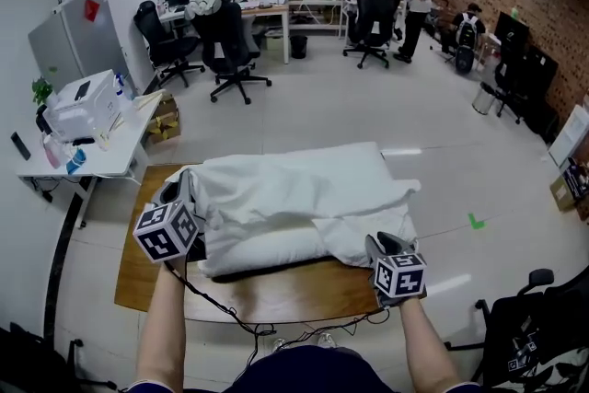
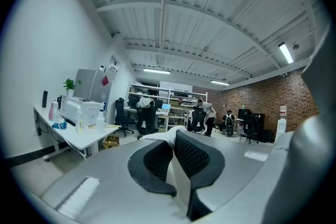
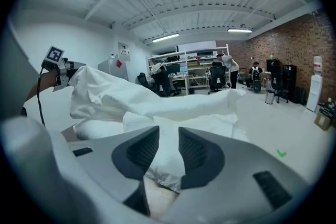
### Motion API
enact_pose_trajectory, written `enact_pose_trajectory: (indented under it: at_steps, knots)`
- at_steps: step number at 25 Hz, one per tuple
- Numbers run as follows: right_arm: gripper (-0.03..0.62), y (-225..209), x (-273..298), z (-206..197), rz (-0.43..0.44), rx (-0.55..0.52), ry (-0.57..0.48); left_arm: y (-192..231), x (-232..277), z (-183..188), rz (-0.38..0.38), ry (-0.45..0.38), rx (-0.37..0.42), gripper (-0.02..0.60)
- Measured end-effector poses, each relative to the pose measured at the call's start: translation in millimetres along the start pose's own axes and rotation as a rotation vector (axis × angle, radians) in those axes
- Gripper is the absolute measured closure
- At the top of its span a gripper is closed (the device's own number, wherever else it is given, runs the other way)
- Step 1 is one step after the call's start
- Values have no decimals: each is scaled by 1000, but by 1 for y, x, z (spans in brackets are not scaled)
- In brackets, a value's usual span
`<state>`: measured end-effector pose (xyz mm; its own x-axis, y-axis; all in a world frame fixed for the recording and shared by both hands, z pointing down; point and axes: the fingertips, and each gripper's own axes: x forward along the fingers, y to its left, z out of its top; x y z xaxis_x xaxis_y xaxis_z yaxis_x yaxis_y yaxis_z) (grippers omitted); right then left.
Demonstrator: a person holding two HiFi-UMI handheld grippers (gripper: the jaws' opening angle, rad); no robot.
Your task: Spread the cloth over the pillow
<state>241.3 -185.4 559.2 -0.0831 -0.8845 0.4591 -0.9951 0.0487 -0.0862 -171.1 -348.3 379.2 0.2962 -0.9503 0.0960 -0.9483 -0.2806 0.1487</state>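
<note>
The crumpled white cloth point(image 1: 294, 184) lies over the white pillow point(image 1: 267, 250) on the brown wooden table point(image 1: 276, 294). The left gripper point(image 2: 173, 140) is clamped on a thin edge of it. The right gripper point(image 3: 169, 136) grasps a thicker fold near the front corner.

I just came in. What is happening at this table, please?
A person with a gripper in each hand is spreading a white cloth over a pillow on a wooden table. The left gripper is shut on the cloth's edge at the pillow's left end. The right gripper holds the near right corner. The cloth lies wrinkled, and the pillow's near side is uncovered.
</note>
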Motion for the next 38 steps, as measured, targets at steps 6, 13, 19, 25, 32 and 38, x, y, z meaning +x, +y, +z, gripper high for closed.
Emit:
enact_pose_trajectory:
  at_steps: [6,13,19,25,32,38]
  knots:
    - [446,-7,-1,-20,-33,42,11,21,0,-3,20,26,0,571]
    - [381,-53,9,13,-127,33,-28,29,0,-11,25,50,2,571]
    - [344,-92,29,35,-187,-39,-6,34,1,-14,36,68,13,571]
    - [345,-111,64,37,-150,-94,50,33,1,-23,60,94,25,571]
    - [556,-110,62,70,-127,-178,11,45,0,-22,64,121,8,571]
    - [554,-109,19,163,-134,-259,-108,66,0,24,36,88,-2,571]
